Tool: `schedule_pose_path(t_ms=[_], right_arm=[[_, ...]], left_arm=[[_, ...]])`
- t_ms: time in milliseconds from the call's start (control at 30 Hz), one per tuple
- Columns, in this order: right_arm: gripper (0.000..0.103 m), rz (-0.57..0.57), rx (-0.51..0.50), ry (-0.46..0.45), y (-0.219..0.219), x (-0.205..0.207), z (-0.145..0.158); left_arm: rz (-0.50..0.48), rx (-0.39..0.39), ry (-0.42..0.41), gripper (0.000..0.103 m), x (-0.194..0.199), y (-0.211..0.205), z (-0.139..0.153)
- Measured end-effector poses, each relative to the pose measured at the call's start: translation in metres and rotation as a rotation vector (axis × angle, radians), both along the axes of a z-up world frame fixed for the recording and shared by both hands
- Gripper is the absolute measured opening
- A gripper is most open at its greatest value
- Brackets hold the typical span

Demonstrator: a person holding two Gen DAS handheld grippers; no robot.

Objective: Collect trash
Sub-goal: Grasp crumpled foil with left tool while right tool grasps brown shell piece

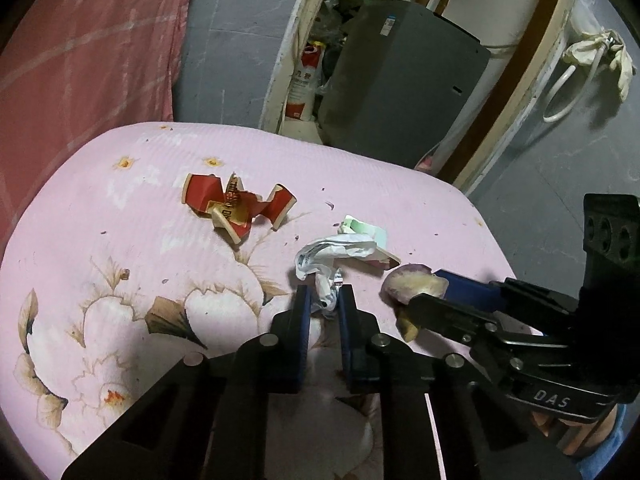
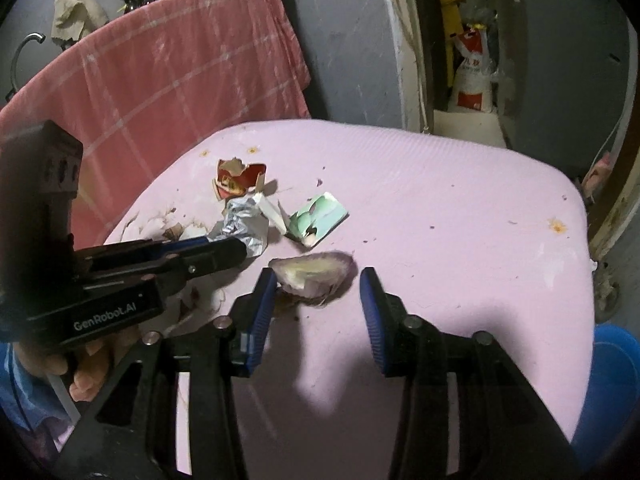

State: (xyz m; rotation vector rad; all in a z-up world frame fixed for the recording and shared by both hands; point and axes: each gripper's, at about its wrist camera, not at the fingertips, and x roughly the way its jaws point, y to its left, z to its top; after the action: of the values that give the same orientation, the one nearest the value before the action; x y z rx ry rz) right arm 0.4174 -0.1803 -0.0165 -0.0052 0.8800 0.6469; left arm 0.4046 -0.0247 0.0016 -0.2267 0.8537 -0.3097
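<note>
Trash lies on a pink flowered table cover [image 1: 100, 240]. My left gripper [image 1: 325, 296] is shut on a crumpled white wrapper [image 1: 332, 258], which also shows in the right wrist view [image 2: 244, 224]. A torn red and gold carton [image 1: 236, 204] lies farther back, also seen in the right wrist view [image 2: 238, 180]. A green and white card [image 2: 320, 216] lies beside the wrapper. My right gripper [image 2: 318, 280] is open, its jaws on either side of a purple onion peel [image 2: 314, 274], seen in the left wrist view [image 1: 412, 286] too.
A pink checked cloth [image 2: 160, 80] hangs behind the table. A blue bin [image 2: 612, 384] stands at the right, below the table edge. A grey cabinet [image 1: 400, 80] and a white sack [image 1: 304, 84] stand in the doorway beyond.
</note>
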Motion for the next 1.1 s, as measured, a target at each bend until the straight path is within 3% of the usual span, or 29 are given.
schedule_pose_path(t_ms=[567,933,1033,1100], right_arm=[[0.031,-0.022,0.033,-0.014,-0.005,-0.005,0.0],[0.05,-0.027,-0.024,0.029,0.005,0.014,-0.002],[0.048,-0.034,-0.013,0.04,0.005,0.017,-0.003],[0.035,-0.043,0.002,0.033,0.002,0.016,-0.002]], left_arm=[[0.062,0.028,-0.018,0.011,-0.016,0.0,0.001],[0.104,-0.025,-0.014,0.011,-0.019,0.01,0.001],[0.107,-0.04,-0.007,0.011,-0.019,0.013,0.0],[0.111,-0.049,-0.007,0.011,-0.019,0.014,0.001]])
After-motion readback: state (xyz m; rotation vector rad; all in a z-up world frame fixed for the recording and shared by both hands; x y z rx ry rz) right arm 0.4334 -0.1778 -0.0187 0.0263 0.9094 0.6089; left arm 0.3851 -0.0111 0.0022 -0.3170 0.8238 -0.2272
